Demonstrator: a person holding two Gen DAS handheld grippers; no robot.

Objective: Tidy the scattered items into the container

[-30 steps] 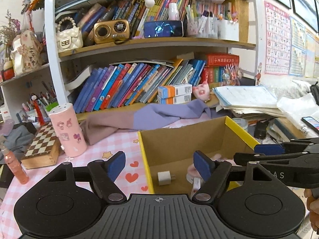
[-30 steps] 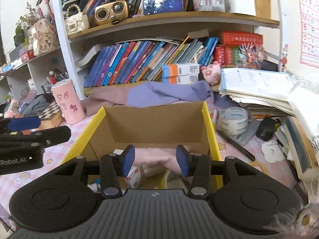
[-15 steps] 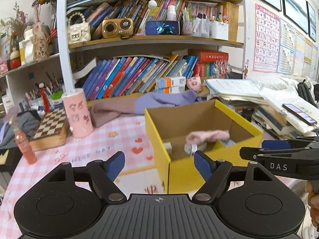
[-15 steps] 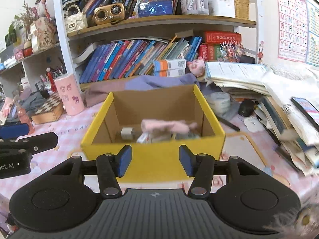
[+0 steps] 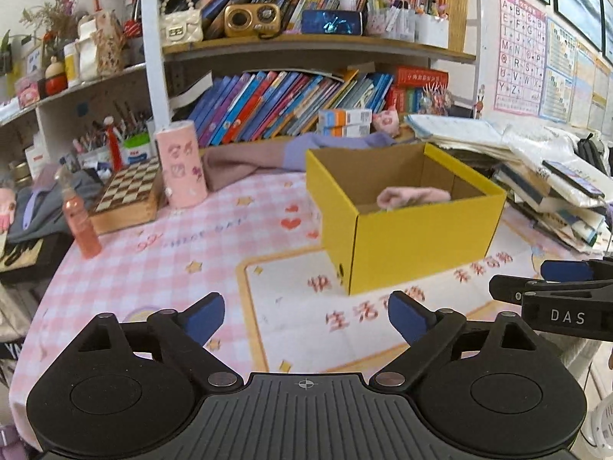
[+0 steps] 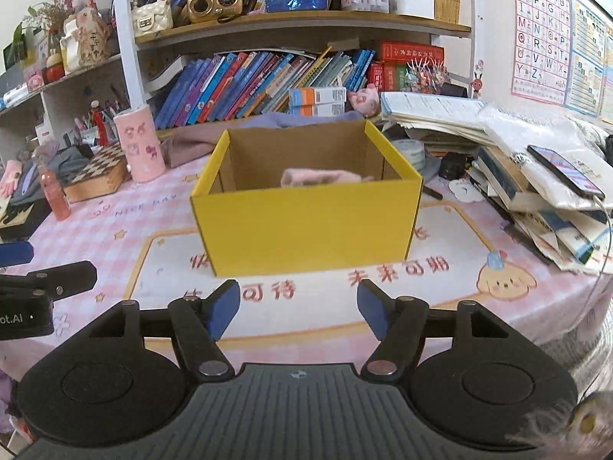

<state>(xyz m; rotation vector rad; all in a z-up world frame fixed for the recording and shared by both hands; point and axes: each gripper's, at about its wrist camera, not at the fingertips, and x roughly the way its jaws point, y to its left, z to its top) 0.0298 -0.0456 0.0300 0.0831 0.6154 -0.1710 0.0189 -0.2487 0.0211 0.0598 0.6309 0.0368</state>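
Yellow cardboard box [image 6: 306, 222] stands open-topped on the table [image 6: 452, 306], which is covered by a pink checked cloth with hearts, stars and red printed characters. Inside the box a pink fabric piece [image 6: 320, 177] lies folded, its top showing above the near wall; whatever else is in the box is hidden by that wall.

Both tools are held near the table's front edge, well apart from the box. The left gripper [image 5: 305, 316] has its jaws spread wide and opening, with nothing between the blue pads but the cloth below. The right gripper [image 6: 298, 308] has its jaws parted and opening too, also empty; in the left wrist view it shows from the side at the right edge [image 5: 551, 291].

Left of the box stand a pink cylinder with cartoon prints [image 6: 138, 145], a folded wooden chessboard [image 6: 97, 176] and a small bottle of pink liquid [image 5: 81, 226]. Behind the box lies a purple-and-mauve garment [image 5: 245, 161], and beyond it a bookshelf [image 6: 268, 80] packed with leaning books. To the right, stacked papers and books carry a smartphone [image 6: 565, 170].
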